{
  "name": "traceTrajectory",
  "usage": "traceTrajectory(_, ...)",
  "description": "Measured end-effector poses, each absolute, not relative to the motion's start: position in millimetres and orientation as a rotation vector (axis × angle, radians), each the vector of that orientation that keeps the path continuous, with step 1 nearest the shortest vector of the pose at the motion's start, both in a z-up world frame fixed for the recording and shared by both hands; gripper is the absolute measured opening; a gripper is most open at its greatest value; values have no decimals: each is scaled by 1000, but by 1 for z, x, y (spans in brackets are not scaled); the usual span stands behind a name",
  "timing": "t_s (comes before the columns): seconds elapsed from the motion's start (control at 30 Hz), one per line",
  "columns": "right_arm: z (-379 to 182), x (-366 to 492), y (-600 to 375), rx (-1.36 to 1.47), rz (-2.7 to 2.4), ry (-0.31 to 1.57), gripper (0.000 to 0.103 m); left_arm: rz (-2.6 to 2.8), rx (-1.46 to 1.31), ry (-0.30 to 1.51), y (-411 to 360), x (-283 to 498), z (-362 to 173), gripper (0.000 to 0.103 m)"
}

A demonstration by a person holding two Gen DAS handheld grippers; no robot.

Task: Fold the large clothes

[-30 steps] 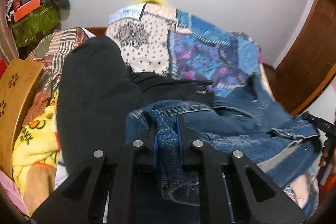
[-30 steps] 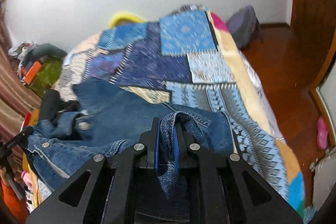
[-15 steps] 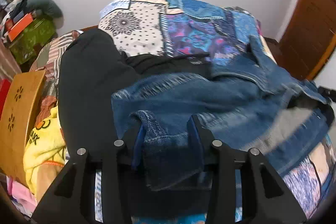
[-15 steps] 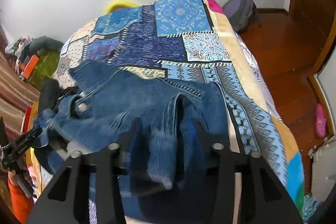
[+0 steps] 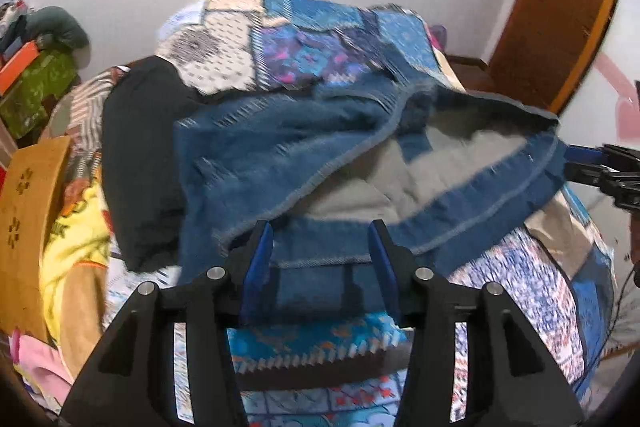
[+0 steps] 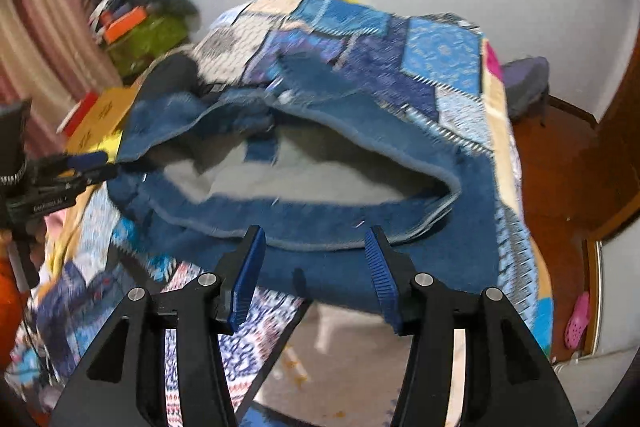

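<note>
A blue denim jacket (image 5: 280, 147) with a grey lining (image 5: 420, 171) lies spread across the patchwork bedspread (image 5: 320, 43), blurred by motion. My left gripper (image 5: 320, 259) is open, its blue pads on either side of the jacket's near hem, holding nothing. My right gripper (image 6: 312, 259) is open too, just in front of the jacket's (image 6: 360, 227) hem near the bed's edge. Each gripper shows at the edge of the other's view: the right gripper (image 5: 600, 171) at the right, the left gripper (image 6: 60, 171) at the left.
A black garment (image 5: 140, 155) lies left of the jacket, next to a yellow printed blanket (image 5: 76, 235) and a wooden chair back (image 5: 28, 211). Cluttered boxes (image 6: 136, 27) stand by the wall. A wooden door (image 5: 560, 7) and brown floor (image 6: 560, 163) are at the right.
Both grippers were shut on bunched denim a second ago and have opened, letting the jacket go. The jacket has dropped and spread out on the bed with its grey lining showing.
</note>
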State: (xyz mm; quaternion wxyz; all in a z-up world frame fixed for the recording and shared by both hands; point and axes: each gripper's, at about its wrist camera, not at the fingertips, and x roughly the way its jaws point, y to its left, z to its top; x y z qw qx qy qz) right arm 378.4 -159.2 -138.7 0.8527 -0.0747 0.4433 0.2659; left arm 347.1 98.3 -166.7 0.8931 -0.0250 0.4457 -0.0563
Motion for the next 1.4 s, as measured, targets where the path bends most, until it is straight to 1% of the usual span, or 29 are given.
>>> traceTrajectory(0.23, -175, 377, -137, -194, 612, 1043, 48, -141, -52, 1025, 69, 352, -217, 49)
traceTrajectory(0.4, -184, 384, -126, -237, 618, 1039, 48, -103, -113, 1043, 74, 373, -246, 49)
traceTrajectory(0.43, -186, 387, -123, -241, 626, 1049, 49, -93, -113, 1030, 75, 378, -246, 49)
traceTrajectory(0.5, -192, 391, -119, -239, 644, 1054, 55, -25, -103, 995, 80, 390, -245, 49)
traceTrajectory(0.53, -193, 392, -117, -237, 651, 1049, 56, -6, -111, 985, 83, 396, -244, 49)
traceTrajectory(0.63, -197, 401, -108, -263, 649, 1041, 56, 10, -184, 967, 95, 415, -236, 49)
traceTrajectory(0.73, -191, 419, -103, -262, 642, 1035, 56, 1, -194, 939, 100, 437, -218, 47)
traceTrajectory(0.83, -178, 444, -104, -207, 589, 985, 56, -9, -209, 897, 103, 455, -194, 47)
traceTrajectory(0.9, -169, 459, -111, -122, 538, 947, 56, -31, -224, 832, 102, 459, -173, 47)
traceTrajectory(1.0, -158, 473, -120, -15, 458, 894, 56, 7, -129, 737, 95, 468, -151, 48)
traceTrajectory(1.1, -154, 475, -122, -10, 418, 875, 56, 44, -79, 747, 94, 477, -147, 49)
traceTrajectory(1.23, -147, 461, -130, -32, 440, 884, 56, -8, -139, 742, 103, 456, -140, 49)
traceTrajectory(1.4, -130, 430, -144, -145, 428, 847, 56, 1, -131, 733, 108, 417, -129, 51)
